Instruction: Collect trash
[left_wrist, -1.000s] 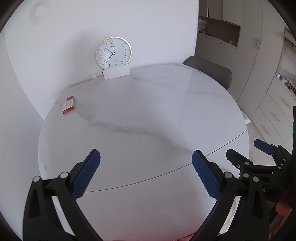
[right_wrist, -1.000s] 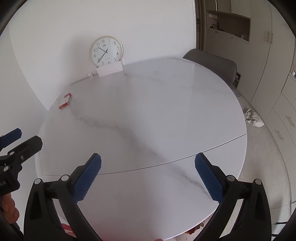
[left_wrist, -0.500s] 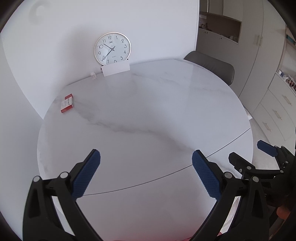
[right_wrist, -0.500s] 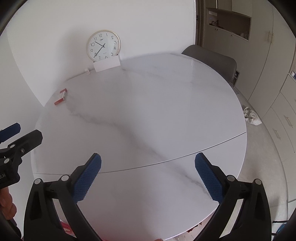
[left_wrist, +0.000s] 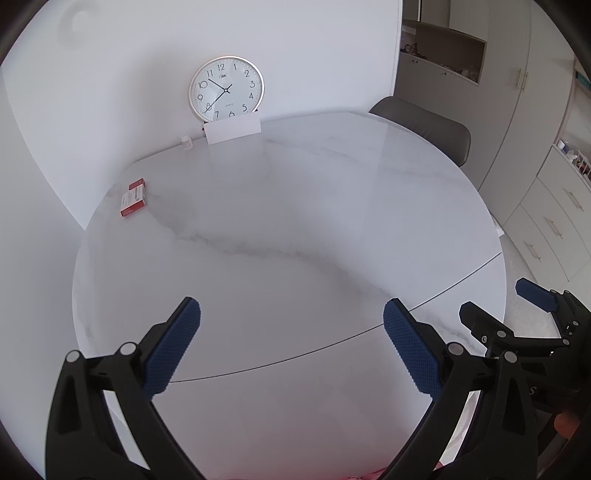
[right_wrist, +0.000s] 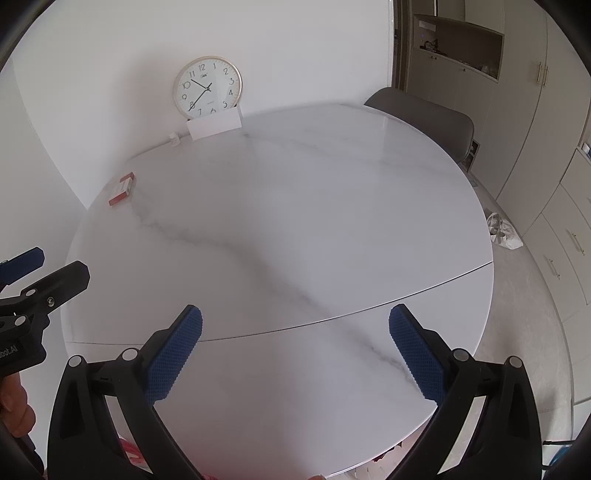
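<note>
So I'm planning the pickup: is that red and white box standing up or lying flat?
Lying flat. The red and white box rests on its broad face on the table, near the far left edge.

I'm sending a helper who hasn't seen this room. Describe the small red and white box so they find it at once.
Start at the round white marble table pushed against the white wall, where a round silver-rimmed clock leans. Look along the table's far left edge: the small red and white box lies flat there. It is the only coloured item on the tabletop; the card by the clock is plain white.
</note>
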